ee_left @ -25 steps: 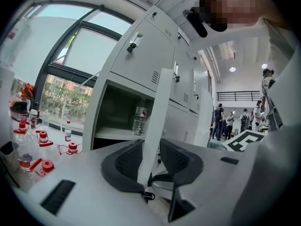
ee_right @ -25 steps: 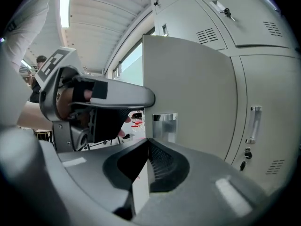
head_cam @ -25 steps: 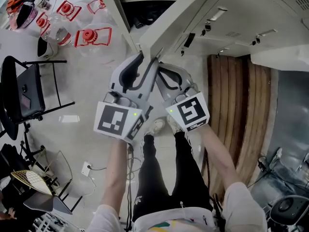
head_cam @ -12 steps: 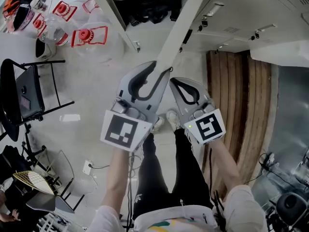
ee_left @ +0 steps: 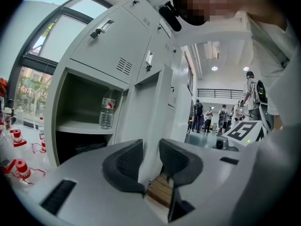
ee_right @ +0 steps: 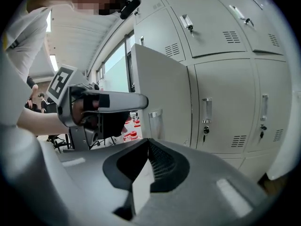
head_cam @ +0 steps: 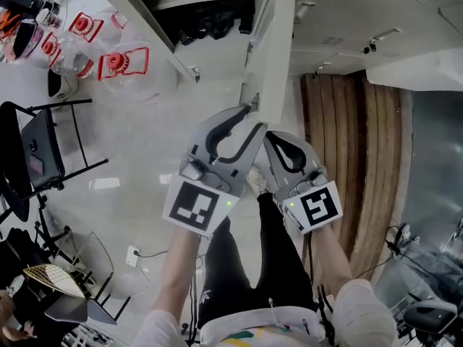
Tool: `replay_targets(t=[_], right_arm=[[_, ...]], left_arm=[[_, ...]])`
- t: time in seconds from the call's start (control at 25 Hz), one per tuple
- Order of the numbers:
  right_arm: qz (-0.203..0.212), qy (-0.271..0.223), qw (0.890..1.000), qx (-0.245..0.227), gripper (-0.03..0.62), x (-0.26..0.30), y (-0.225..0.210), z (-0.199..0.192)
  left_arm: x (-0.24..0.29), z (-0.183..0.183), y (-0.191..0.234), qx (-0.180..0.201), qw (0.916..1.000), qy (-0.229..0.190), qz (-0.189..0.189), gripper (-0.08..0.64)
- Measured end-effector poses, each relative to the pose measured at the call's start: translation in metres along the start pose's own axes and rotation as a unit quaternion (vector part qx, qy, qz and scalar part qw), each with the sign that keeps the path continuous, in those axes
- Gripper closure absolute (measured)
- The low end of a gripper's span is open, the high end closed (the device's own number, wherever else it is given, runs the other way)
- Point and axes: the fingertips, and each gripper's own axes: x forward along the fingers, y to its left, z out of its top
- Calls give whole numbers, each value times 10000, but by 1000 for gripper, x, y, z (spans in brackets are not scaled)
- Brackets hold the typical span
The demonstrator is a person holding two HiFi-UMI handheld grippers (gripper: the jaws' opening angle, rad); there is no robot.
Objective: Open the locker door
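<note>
In the head view the grey locker door [head_cam: 273, 56] stands swung out, seen edge-on from above. My left gripper [head_cam: 251, 114] is shut on the door's free edge. In the left gripper view the door [ee_left: 157, 102] fills the gap between both dark pads [ee_left: 126, 161], and the jaws have just been closing on it. My right gripper [head_cam: 269, 137] is shut with nothing in it, close beside the door's outer face. The right gripper view shows that face [ee_right: 164, 93] with its handle [ee_right: 155, 122], and the left gripper [ee_right: 96, 108] at the door's edge.
Inside the open locker a water bottle [ee_left: 106, 113] stands on a shelf. Shut lockers [ee_right: 230, 93] fill the wall to the right. Wooden slats [head_cam: 347, 143] lie at floor level on the right. A black chair [head_cam: 40, 150] and red-and-white bottles [head_cam: 119, 62] stand at the left. People stand far off [ee_left: 221, 117].
The door has swung further open, from slanting across the head view to nearly edge-on. Both grippers have moved right and toward me with it, the left one keeping its hold.
</note>
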Motion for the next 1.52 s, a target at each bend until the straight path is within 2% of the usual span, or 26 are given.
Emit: replay_targets(t=[0.36, 0.68, 1.08, 1.36, 1.52], right_arm=[[-251, -17, 9996, 113, 589, -21, -25, -3], [-472, -47, 9985, 277, 589, -41, -49, -10], [-722, -118, 9956, 587, 589, -64, -75, -21], [-773, -170, 9950, 603, 589, -73, -80, -24], [-809, -217, 9935, 764, 589, -76, -83, -27]], left_arm=[[40, 1, -43, 115, 9983, 85, -567, 446], [74, 2, -66, 56, 9962, 119, -856, 445], [105, 4, -85, 56, 9951, 125, -980, 445], [119, 5, -91, 64, 9950, 138, -986, 445], [125, 6, -94, 0, 9954, 113, -956, 445]])
